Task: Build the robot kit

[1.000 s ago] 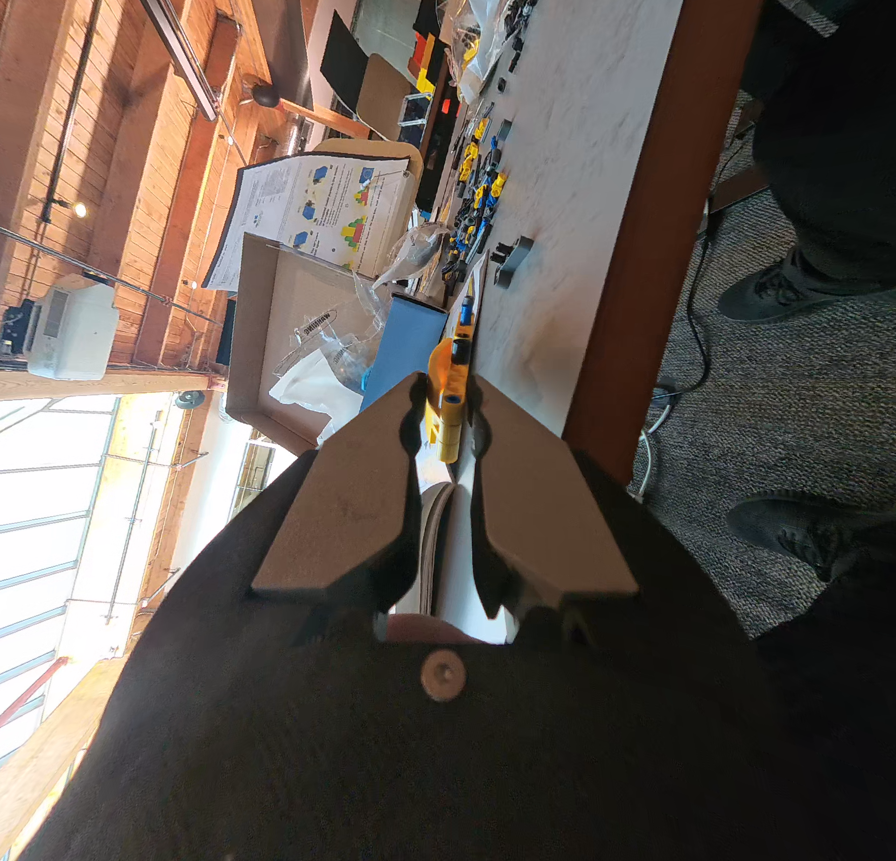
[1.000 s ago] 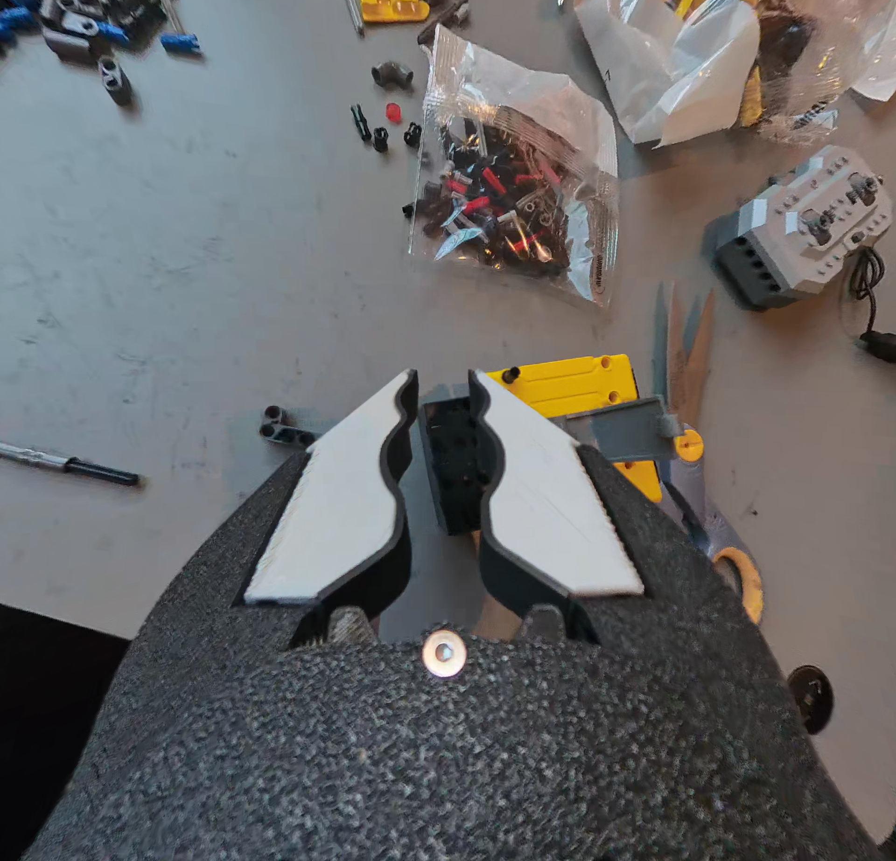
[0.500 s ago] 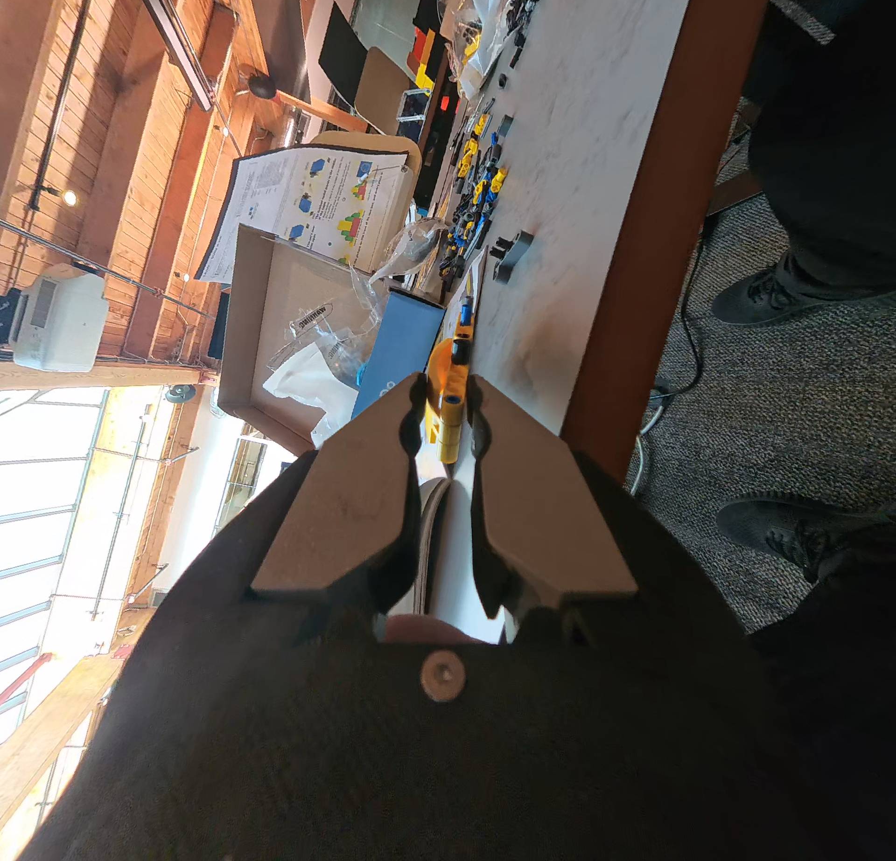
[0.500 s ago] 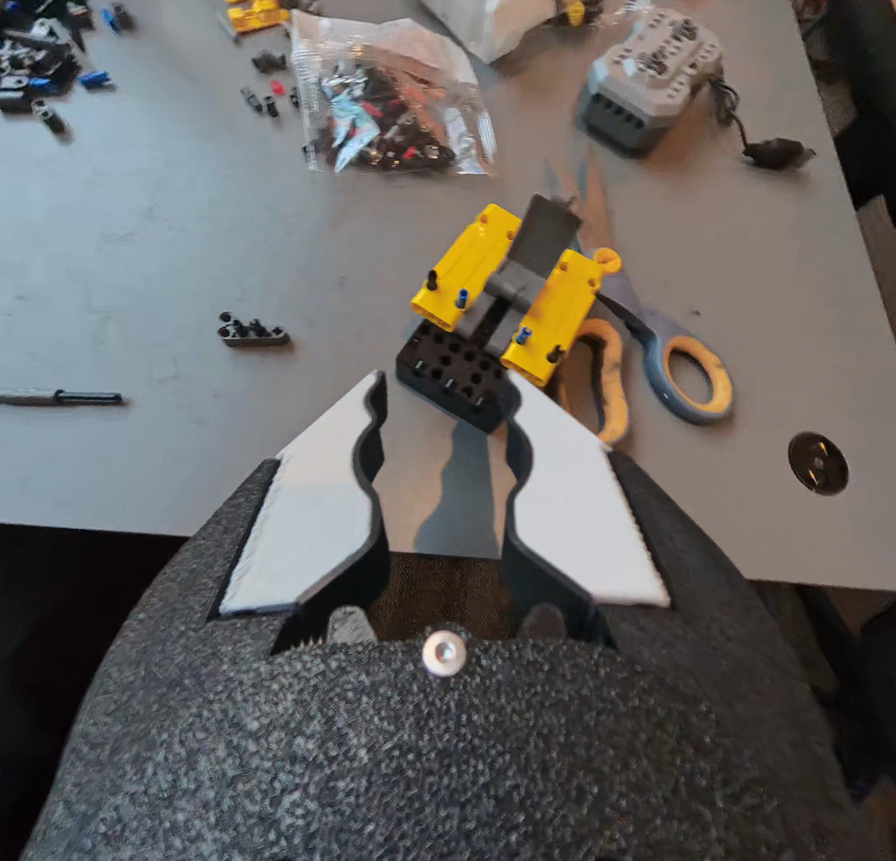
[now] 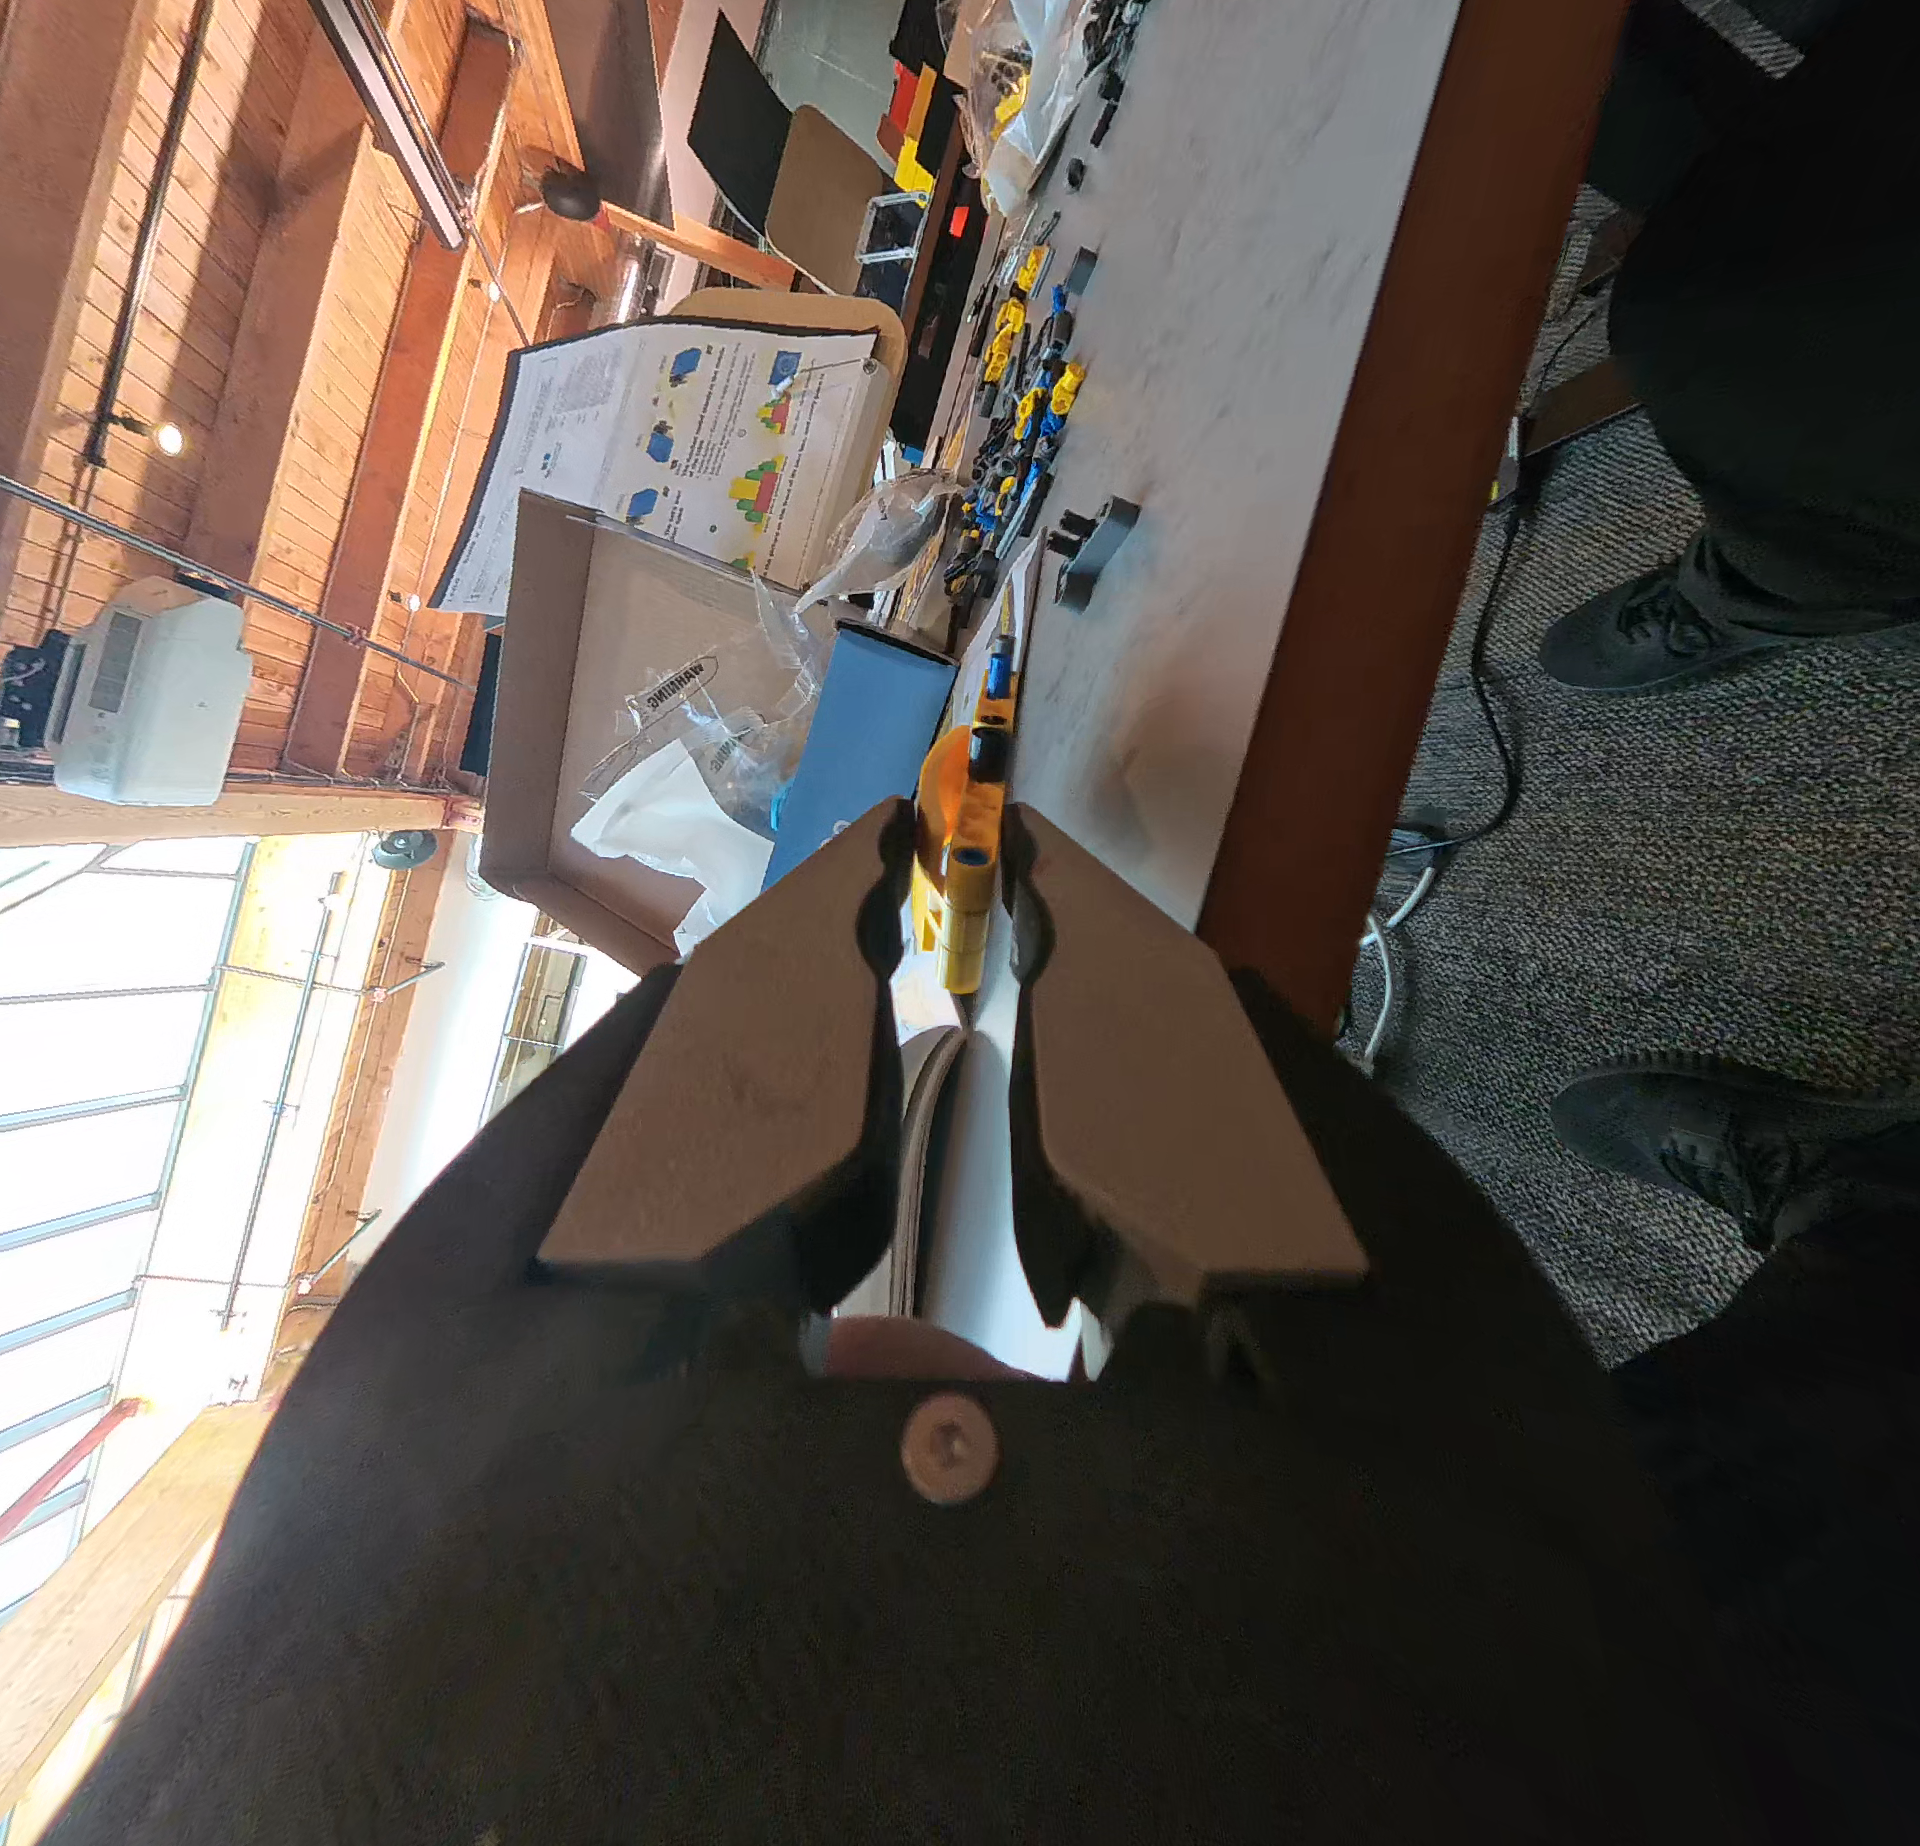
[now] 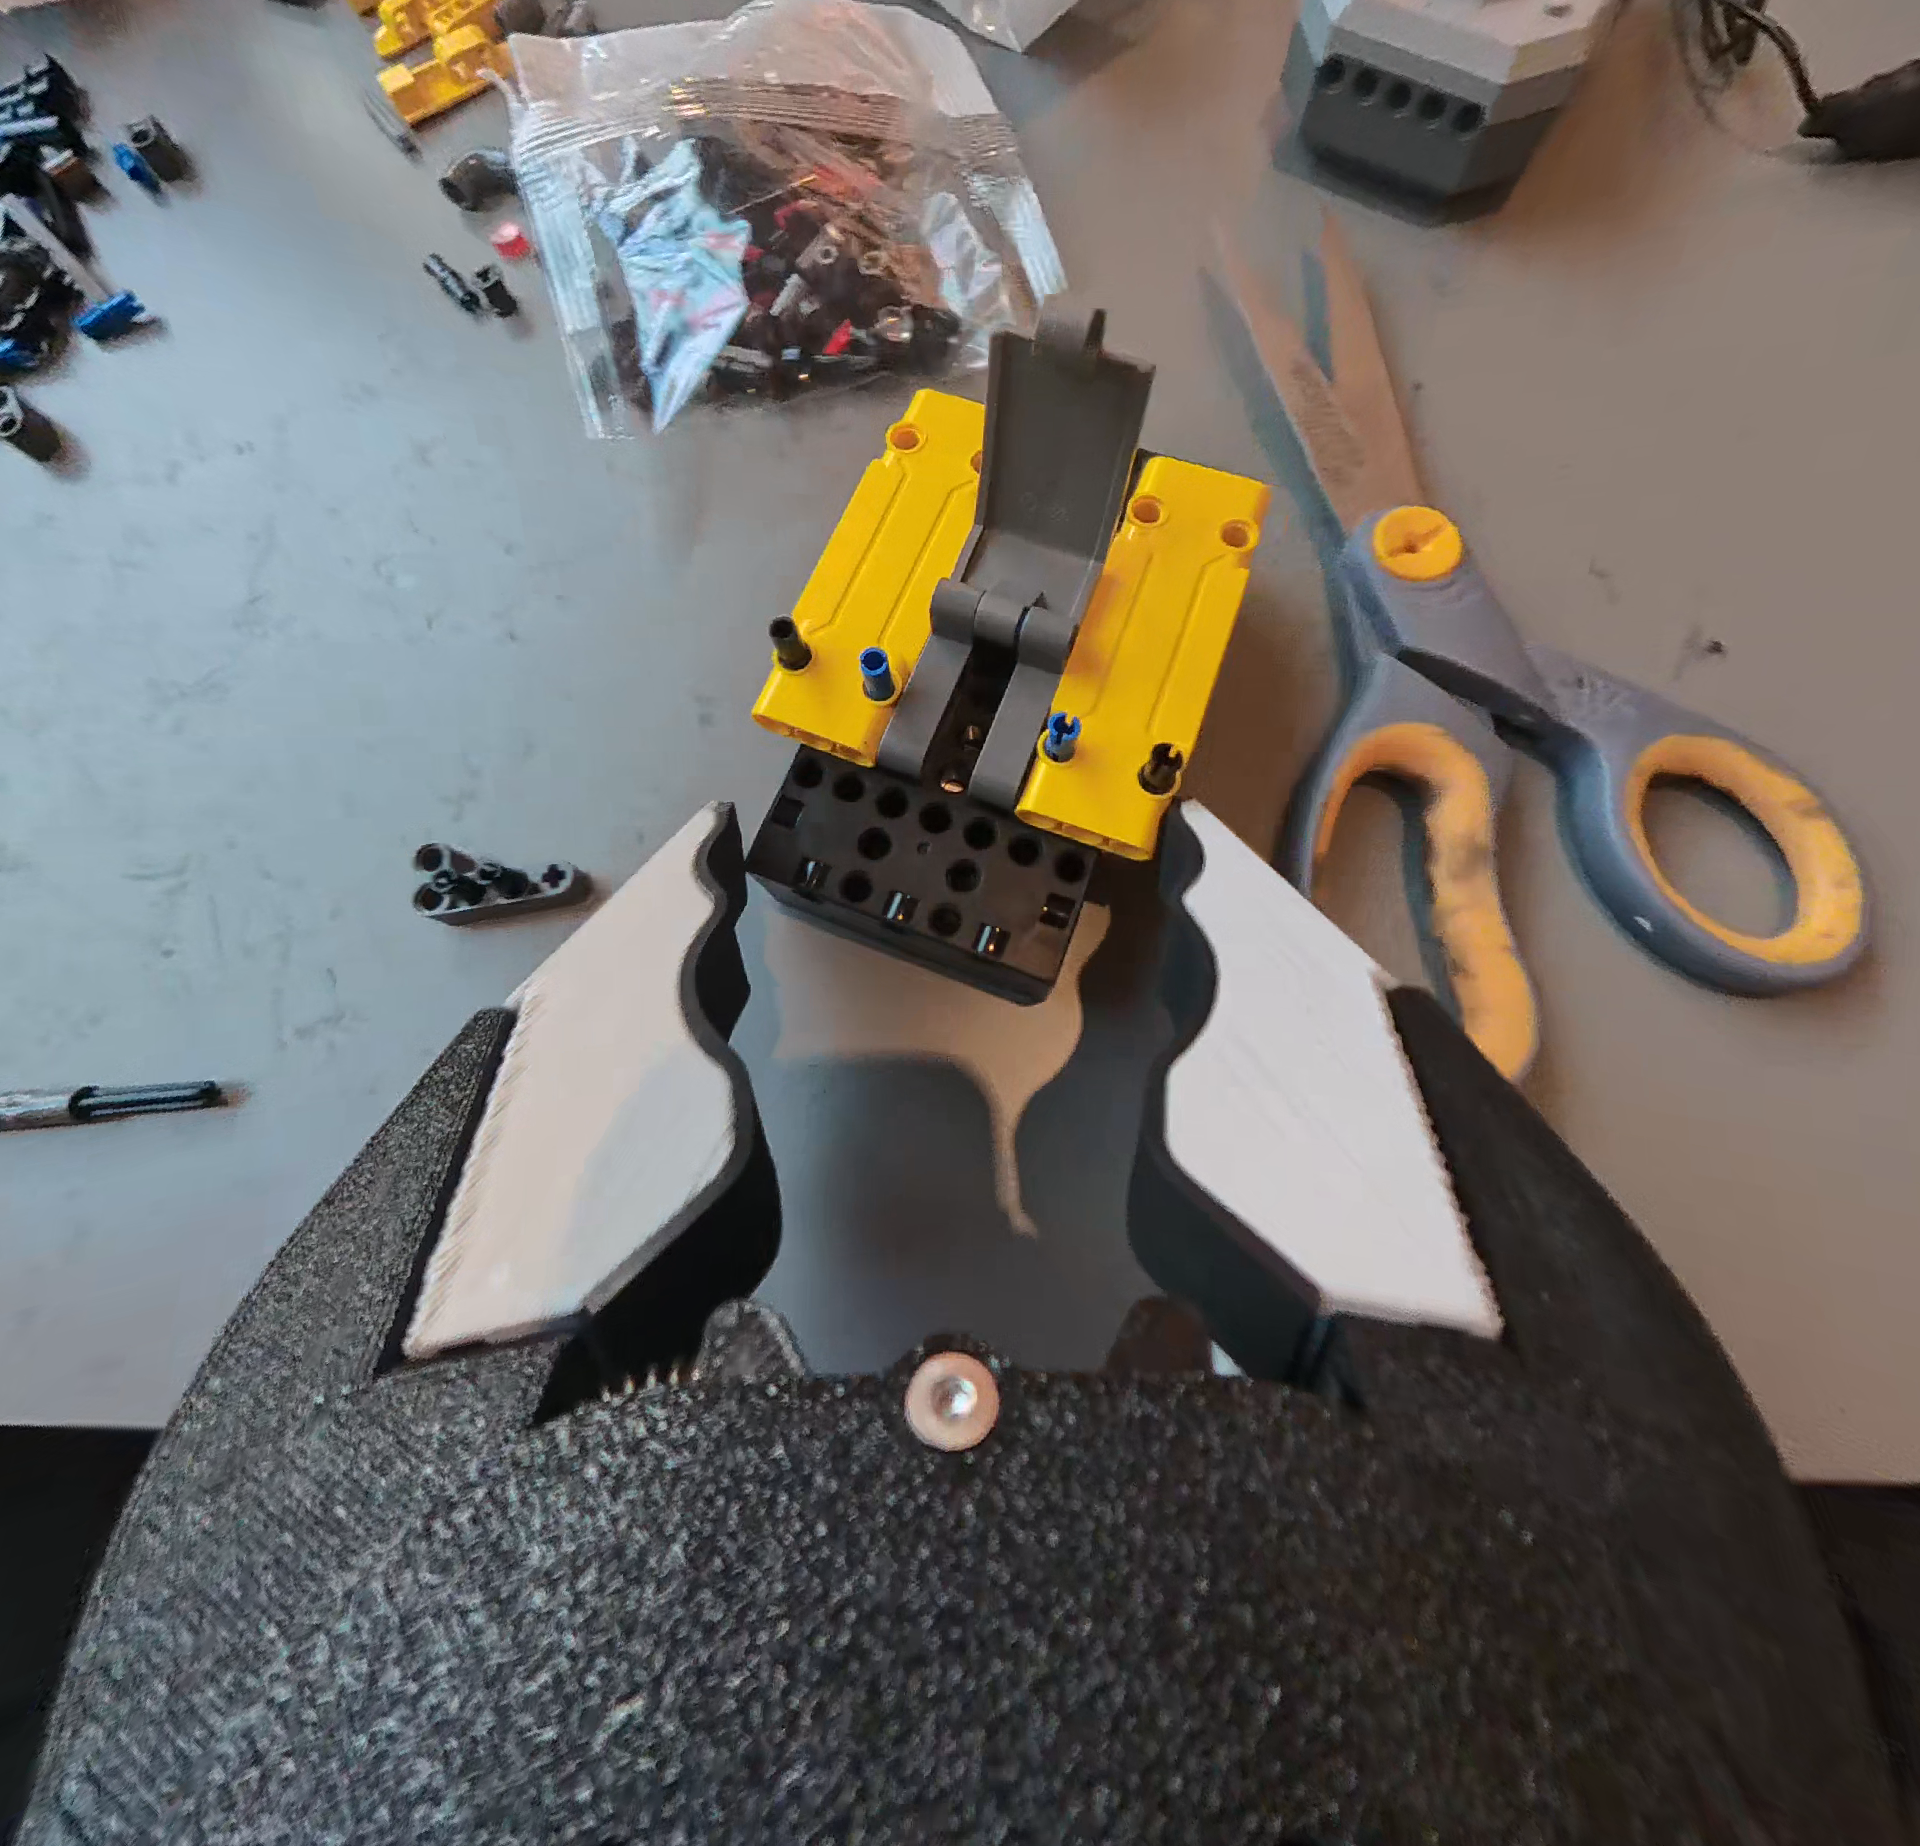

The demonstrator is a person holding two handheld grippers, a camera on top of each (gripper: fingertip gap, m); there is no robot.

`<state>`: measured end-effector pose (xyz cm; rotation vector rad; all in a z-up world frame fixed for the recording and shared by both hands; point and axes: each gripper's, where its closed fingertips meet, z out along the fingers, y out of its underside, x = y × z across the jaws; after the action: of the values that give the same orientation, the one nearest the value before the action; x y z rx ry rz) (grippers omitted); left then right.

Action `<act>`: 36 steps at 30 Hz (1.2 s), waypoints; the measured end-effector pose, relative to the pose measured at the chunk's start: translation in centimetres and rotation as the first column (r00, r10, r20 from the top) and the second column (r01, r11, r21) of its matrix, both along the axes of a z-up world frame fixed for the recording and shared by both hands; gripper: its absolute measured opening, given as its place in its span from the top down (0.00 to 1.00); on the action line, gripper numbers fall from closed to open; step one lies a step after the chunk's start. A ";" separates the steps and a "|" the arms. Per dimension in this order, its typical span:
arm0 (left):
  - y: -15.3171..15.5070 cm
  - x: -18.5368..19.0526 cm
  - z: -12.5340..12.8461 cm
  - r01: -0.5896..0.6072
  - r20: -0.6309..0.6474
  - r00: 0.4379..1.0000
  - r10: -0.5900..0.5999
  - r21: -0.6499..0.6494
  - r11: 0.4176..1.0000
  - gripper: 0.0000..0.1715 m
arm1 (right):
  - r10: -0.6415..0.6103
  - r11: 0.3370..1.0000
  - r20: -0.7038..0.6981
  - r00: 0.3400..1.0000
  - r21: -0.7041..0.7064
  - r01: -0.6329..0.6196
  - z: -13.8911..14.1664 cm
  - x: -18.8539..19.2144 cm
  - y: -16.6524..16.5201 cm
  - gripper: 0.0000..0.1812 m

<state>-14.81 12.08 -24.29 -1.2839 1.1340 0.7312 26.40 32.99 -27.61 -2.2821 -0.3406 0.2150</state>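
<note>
Presently, item one: right hand-held gripper point(image 6: 951, 846), jaws spread wide, low over the grey tabletop point(image 6: 260, 601) with nothing held. The brick assembly point(image 6: 987, 674) (black perforated base, two yellow panels, raised grey flap) stands on the tabletop; its near black end sits between the fingertips point(image 6: 686, 861), contact unclear. Item two: scissors point(image 6: 1538, 736), yellow-and-grey handles, at 3 o'clock of the assembly, just beside it. Item three: clear bag of small parts point(image 6: 769, 207) at 11 o'clock. Item four: small black connector piece point(image 6: 494, 882) at 9 o'clock. Item five: grey motor block point(image 6: 1455, 71) at 1 o'clock, well apart. Item six: left hand-held gripper point(image 5: 956, 856), camera rolled sideways, jaws clamped on a yellow brick piece point(image 5: 966, 882) beside the tabletop's edge point(image 5: 1340, 591).
</note>
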 end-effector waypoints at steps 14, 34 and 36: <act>-0.3 0.5 0.0 0.012 -0.015 1.000 -0.012 0.001 1.000 0.93 | 0.414 0.903 0.056 0.909 -0.148 -0.402 -0.1 -12.9 -1.0 0.56; -0.5 0.7 0.0 0.016 -0.012 1.000 -0.016 -0.001 1.000 0.93 | 0.593 0.798 0.003 0.805 -0.135 -0.587 1.5 -22.5 -6.9 0.63; -0.5 0.6 0.1 0.014 -0.010 1.000 -0.014 0.002 1.000 0.93 | 0.576 0.812 -0.032 0.817 -0.090 -0.576 3.4 -21.5 -6.4 0.64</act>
<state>-14.24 11.55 -24.22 -1.2708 1.1490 0.7287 4.88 26.57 -24.23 -2.2088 -1.0458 0.5537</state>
